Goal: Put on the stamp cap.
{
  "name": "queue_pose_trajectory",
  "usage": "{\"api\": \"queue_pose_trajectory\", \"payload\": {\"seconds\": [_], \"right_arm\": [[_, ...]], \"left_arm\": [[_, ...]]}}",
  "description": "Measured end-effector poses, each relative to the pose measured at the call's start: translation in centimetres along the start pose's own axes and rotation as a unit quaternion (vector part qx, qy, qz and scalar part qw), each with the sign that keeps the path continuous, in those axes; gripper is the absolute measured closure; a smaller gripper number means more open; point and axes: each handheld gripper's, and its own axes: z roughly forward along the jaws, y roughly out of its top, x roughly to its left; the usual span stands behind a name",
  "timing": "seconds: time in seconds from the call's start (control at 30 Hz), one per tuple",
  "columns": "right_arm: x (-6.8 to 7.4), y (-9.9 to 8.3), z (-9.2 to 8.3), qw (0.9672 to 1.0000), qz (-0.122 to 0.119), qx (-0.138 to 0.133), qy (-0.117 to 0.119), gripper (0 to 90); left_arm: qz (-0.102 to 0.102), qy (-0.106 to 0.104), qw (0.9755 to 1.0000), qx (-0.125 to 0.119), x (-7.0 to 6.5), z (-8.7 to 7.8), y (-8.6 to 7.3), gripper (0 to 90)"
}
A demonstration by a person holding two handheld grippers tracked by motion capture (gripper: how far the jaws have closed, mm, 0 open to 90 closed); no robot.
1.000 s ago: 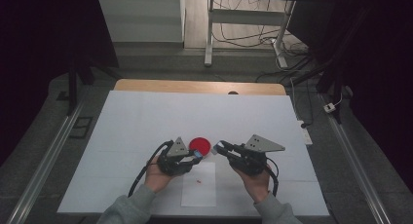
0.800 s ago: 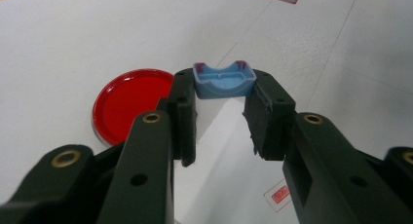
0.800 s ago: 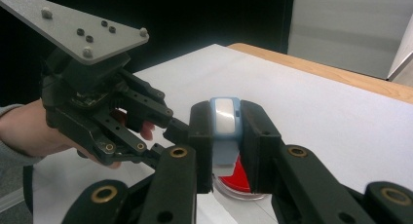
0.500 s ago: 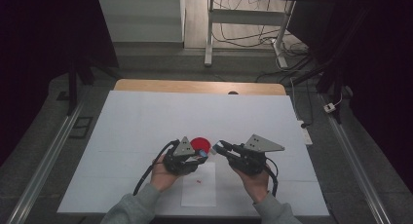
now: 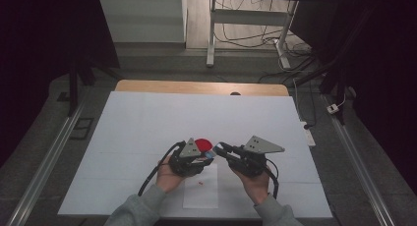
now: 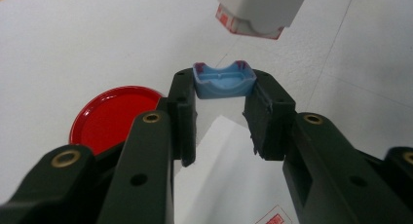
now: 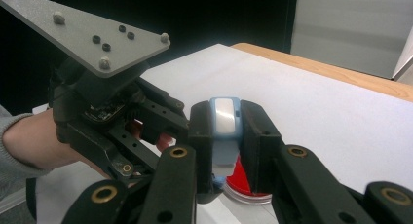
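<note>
From above I count two grippers, one red lid (image 5: 203,144) and one paper sheet (image 5: 200,189) on the white table (image 5: 147,123). Along my left gripper (image 6: 221,109), the jaws clamp one pale blue cap (image 6: 224,81), hollow side up, edges stained red. Along my right gripper (image 7: 225,131), the jaws grasp one blue-and-white stamp (image 7: 225,129), upright over the lid.

Between the left gripper's (image 6: 221,112) jaws, at their tips, sits the stamp cap (image 6: 224,80), with the sheet of paper (image 6: 229,180) on the bench (image 5: 147,118) beneath them. Left of those jaws, just beside them, the ink pad (image 6: 109,117) lies on the bench. Beyond the tips hangs the stamp (image 6: 258,12), which sits between the right gripper's (image 7: 225,131) jaws.
</note>
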Motion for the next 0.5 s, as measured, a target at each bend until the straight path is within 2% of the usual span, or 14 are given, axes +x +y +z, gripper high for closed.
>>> {"api": "queue_pose_trajectory", "payload": {"seconds": [0.5], "right_arm": [[0.17,-0.37,0.49,0.9999,0.005,0.011,-0.012,75.4]], "left_arm": [[0.006,0.005,1.0,-0.001,-0.34,0.22,0.05,65.2]]}}
